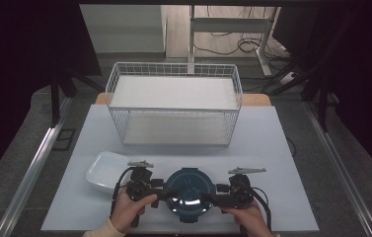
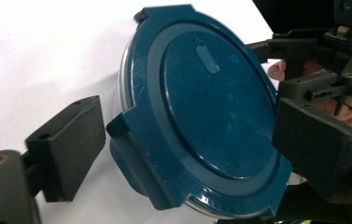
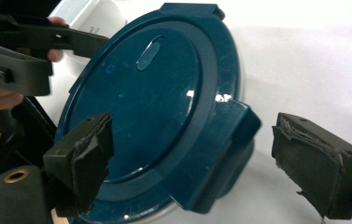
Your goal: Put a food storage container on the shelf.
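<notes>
A round container with a dark blue lid (image 1: 189, 190) sat at the near edge of the white worktop (image 1: 272, 148); its contents could not be seen under the lid. The left gripper (image 1: 166, 191) was spread wide, its jaws on either side of one lid clasp without pressing it. The right gripper (image 1: 210, 198) was likewise spread around the opposite clasp. A white dish (image 1: 102, 170) lay just beside the left gripper. Farther back stood a white wire basket (image 1: 173, 106), well apart.
</notes>
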Available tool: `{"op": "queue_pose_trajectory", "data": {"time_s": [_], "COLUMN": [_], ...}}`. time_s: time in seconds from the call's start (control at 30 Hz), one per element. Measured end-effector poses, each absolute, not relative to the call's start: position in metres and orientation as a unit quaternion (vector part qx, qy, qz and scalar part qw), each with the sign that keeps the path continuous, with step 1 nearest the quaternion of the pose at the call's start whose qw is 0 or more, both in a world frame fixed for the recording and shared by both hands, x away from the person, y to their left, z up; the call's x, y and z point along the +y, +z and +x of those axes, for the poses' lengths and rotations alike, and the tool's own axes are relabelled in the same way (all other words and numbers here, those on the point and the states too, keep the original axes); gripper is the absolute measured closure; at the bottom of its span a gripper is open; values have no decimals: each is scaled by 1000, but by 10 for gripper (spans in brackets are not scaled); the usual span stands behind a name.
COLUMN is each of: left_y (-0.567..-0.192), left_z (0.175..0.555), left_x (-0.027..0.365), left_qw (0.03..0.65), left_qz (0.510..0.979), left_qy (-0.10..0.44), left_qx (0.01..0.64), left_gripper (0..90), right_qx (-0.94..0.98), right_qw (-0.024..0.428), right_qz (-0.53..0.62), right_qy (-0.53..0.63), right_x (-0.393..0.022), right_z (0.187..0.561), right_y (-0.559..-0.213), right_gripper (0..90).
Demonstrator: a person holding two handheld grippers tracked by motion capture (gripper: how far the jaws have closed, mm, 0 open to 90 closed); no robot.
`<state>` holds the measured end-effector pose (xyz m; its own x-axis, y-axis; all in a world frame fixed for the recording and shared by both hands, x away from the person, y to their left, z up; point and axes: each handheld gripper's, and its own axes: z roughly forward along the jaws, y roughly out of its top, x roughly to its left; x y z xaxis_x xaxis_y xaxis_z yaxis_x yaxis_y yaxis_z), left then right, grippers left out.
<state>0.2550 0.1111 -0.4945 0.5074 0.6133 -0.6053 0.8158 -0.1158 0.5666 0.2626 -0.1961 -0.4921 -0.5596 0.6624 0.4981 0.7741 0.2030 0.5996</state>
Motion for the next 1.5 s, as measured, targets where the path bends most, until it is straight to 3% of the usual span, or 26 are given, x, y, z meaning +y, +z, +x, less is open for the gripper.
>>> {"op": "queue_pose_trajectory", "data": {"time_s": [0.37, 0.53, 0.73, 0.97, 1.5], "left_y": [-516, -523, -518, -513, -504], "left_z": [261, 260, 257, 253, 246], "left_x": [112, 109, 110, 111, 115], "left_qw": [451, 449, 443, 441, 447], "left_qz": [709, 705, 705, 694, 691], "left_qy": [-176, -200, -190, -184, -173], "left_qx": [513, 512, 521, 538, 542], "left_gripper": [92, 148, 255, 294, 350], "right_qx": [-757, -754, -724, -709, -712], "right_qw": [104, 118, 135, 146, 138], "right_qz": [-481, -488, -524, -536, -527], "right_qy": [-431, -425, -428, -435, -444], "right_x": [-187, -184, -191, -196, -198], "right_z": [266, 266, 266, 267, 261], "right_y": [-503, -506, -506, -503, -493], "right_gripper": [126, 147, 248, 327, 384]}}
